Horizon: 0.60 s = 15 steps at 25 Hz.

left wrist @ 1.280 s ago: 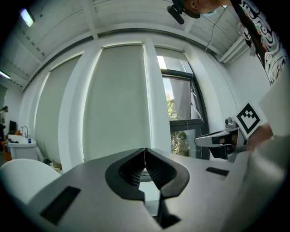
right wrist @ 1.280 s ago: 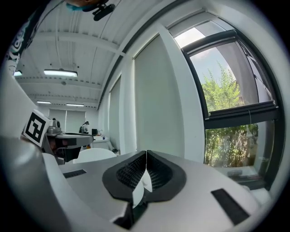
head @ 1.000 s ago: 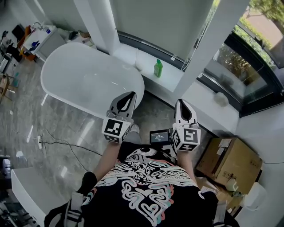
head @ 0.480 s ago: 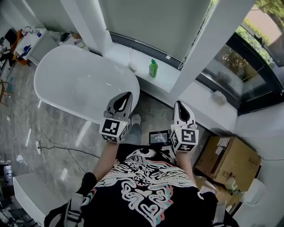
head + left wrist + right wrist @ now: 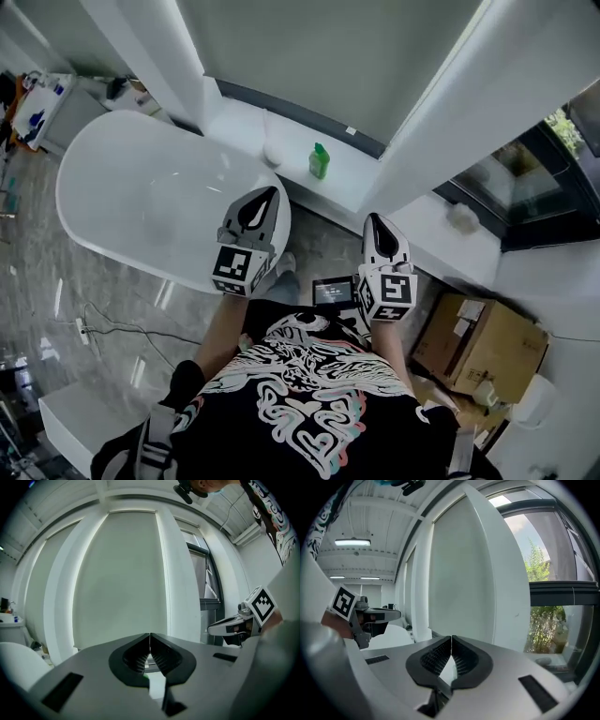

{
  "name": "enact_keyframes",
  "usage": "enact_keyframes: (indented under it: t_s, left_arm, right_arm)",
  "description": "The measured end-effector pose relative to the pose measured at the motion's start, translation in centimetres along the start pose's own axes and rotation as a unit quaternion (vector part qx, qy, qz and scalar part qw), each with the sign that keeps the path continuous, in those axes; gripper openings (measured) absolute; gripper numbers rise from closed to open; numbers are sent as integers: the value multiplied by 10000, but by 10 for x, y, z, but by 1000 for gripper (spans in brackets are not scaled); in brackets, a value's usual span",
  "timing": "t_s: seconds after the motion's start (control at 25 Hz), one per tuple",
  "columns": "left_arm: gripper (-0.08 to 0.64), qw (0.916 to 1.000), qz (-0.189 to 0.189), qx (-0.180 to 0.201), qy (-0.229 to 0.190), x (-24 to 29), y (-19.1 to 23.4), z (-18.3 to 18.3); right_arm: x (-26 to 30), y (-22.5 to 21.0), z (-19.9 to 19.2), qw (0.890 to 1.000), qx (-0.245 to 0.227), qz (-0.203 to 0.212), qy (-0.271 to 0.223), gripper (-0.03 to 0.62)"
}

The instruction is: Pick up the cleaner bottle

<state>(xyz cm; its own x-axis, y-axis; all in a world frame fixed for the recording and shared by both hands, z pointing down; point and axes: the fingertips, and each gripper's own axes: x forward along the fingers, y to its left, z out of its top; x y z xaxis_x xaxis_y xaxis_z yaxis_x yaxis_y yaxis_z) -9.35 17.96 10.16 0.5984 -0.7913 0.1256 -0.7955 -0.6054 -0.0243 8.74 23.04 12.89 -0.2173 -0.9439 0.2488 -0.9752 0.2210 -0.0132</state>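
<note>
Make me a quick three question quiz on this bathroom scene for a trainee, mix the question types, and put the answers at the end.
1. True or false: the left gripper is holding the green bottle.
2. Where does the bottle stand? A: in the bathtub. B: on the white ledge under the window. C: on the cardboard box.
3. How do the jaws of the right gripper stand, and is anything between them?

Key
1. False. Its jaws are together with nothing in them, and the bottle is on the ledge ahead.
2. B.
3. Together, with nothing between them.
</note>
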Motion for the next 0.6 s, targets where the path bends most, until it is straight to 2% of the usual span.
enact_keyframes:
  t_s: [0.2,0.32,0.4,0.6]
  left_arm:
    - [17,9999,-100,-27,88,47,41,-5]
    - [17,9999,-127,-53,88,69,66,-4]
    - [17,9998,-123,-115,119,79,81,-7]
    - [17,9995,-104,-204,218,97,122,-18]
  right_arm:
    - [53,-8,9,9999,68,-101,47,29]
    - [86,-8,11,9998,-92,-116,133,29]
    - [104,-6,10,9995,-227,-94,217,29]
    - [149,2,10,9993,-166,64,322,28]
